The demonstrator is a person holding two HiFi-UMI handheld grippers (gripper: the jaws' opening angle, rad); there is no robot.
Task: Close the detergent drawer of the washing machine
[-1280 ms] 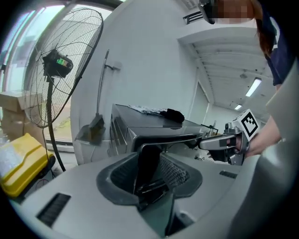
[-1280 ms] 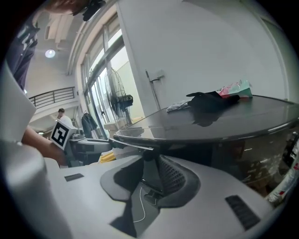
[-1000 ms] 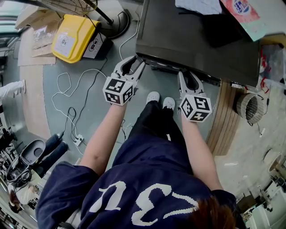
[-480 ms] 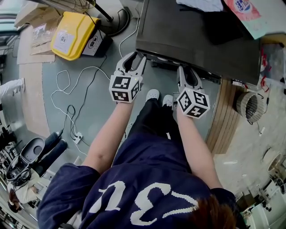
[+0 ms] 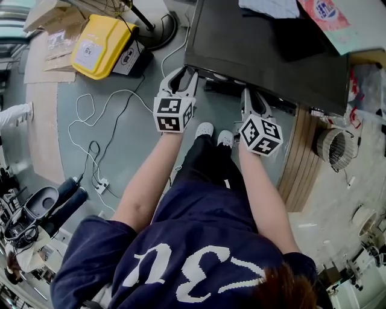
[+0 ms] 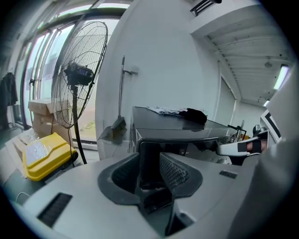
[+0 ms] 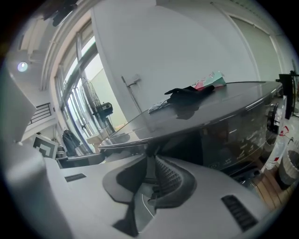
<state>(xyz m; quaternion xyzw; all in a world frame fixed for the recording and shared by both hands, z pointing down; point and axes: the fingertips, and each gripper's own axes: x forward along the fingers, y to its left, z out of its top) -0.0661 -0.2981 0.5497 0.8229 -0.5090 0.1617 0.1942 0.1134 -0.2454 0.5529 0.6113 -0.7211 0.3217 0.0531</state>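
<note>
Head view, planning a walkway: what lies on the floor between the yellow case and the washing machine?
In the head view: a small labelled box beside the yellow case, the standing fan's dark round base, and a white cable near the washing machine.

Washing machine [image 5: 265, 54] ahead, cloth [image 5: 268, 7] on its top, case [image 5: 99, 45] on floor [image 5: 120, 151] to its left

Grey floor [image 5: 63, 102], white cables [image 5: 71, 136] strewn on it. Yellow case [image 5: 99, 45] and cardboard boxes [image 6: 39, 119] by the windows [image 6: 39, 60], standing fan [image 6: 80, 74], white wall [image 6: 159, 56] behind.
</note>
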